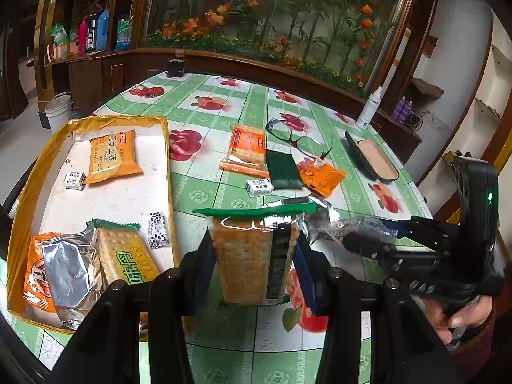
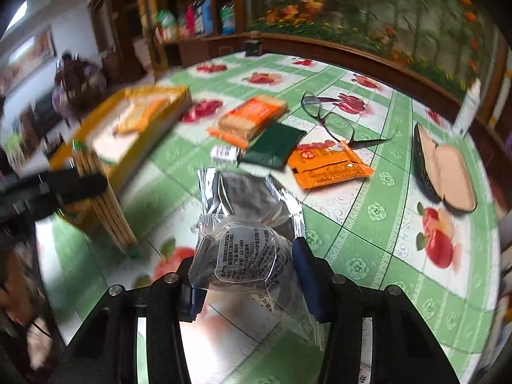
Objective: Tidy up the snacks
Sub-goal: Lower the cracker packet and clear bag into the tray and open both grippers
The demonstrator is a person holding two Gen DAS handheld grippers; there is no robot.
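The left gripper [image 1: 254,256] is clamping a green-edged cracker pack [image 1: 252,252] between its two blue pads, holding it upright above the green fruit-print tablecloth [image 1: 224,102], just beside the yellow-rimmed tray [image 1: 168,160]. Inside that tray a yellow snack packet [image 1: 112,156] is lying near the far end with a small white candy [image 1: 74,180] just beside it, while a silver foil pouch [image 1: 68,275], another cracker pack [image 1: 124,259] and a black-and-white wrapped sweet [image 1: 158,230] are sitting at the near end. Over on the right, the right gripper [image 2: 244,275] is pinching a clear-wrapped snack [image 2: 246,259], its jaws partly closed on the crinkled plastic, though the blur is making the exact contact hard to read. Just beyond it, a silver foil bag [image 2: 249,198] is lying on the cloth. Farther out, an orange cracker pack [image 2: 252,115], a dark green packet [image 2: 272,147], an orange sachet [image 2: 326,166] and a small white sweet [image 2: 225,155] are waiting close together, with a pair of glasses [image 2: 332,118] beside them and an open glasses case [image 2: 444,169] well apart to the right.
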